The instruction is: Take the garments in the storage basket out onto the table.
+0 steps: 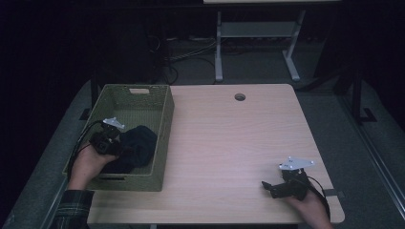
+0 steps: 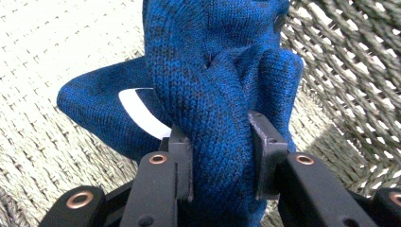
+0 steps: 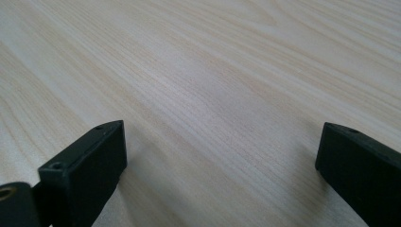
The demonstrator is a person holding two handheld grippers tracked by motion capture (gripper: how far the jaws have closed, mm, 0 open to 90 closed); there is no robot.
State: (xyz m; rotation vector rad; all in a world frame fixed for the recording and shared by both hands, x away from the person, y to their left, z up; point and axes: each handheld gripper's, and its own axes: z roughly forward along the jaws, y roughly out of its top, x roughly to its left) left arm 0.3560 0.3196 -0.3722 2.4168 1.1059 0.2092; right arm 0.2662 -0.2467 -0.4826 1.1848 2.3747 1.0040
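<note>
Left gripper view: left gripper (image 2: 221, 156) pinches a fold of the blue knit garment (image 2: 213, 90) inside the woven basket (image 1: 165, 119) at 9 o'clock on the table; it should lift straight up, clearing the rim, while the right gripper (image 1: 268, 187) rests wide open.

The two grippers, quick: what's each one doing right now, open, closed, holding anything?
Left gripper: closed on the blue knitted cloth in the woven basket.
Right gripper: open, holding nothing, above the wooden table.
</note>
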